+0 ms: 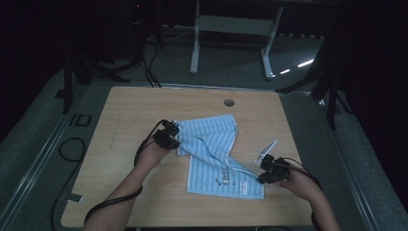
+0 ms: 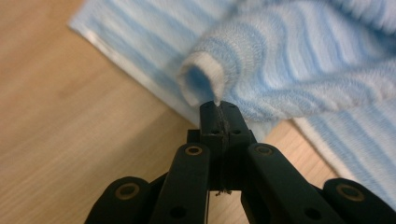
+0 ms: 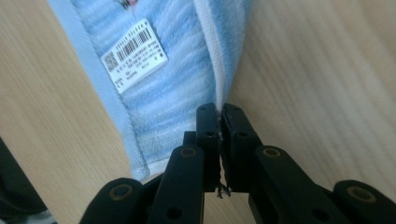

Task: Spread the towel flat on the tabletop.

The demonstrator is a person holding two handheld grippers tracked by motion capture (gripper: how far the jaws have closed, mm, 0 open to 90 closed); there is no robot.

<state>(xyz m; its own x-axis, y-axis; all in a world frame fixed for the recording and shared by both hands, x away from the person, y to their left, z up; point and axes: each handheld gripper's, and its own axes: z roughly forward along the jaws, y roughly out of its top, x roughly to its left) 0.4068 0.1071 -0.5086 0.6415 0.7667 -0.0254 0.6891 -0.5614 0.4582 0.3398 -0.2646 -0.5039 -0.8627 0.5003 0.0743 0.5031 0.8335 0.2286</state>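
Towel [image 1: 214, 159], a blue-and-white striped terry cloth, is lying across the middle of the wooden table [image 1: 130, 120] and is being pinched at two points. The left gripper [image 2: 218, 108] is clamping its jaws together on a rolled white hem edge at the cloth's left side, where the fabric is bunching up into a soft tube. The right gripper [image 3: 219, 112] is closing just as tightly on the white-bound edge near the cloth's right corner, beside a sewn-on barcode label [image 3: 134, 54]. In the high view the left gripper [image 1: 166, 137] and right gripper [image 1: 270, 172] are sitting at opposite sides, with a raised fold running diagonally between them. Judging by the looped pile and the way it is drooping, the cloth is looking light, limp and not slippery, so it is likely sagging wherever unsupported; the stitched hems and corners seem the firmest places to hold. A small printed figure [image 1: 223, 181] is showing near the front edge, and a flat pale strip [image 1: 266, 150] is resting just beyond the right gripper.
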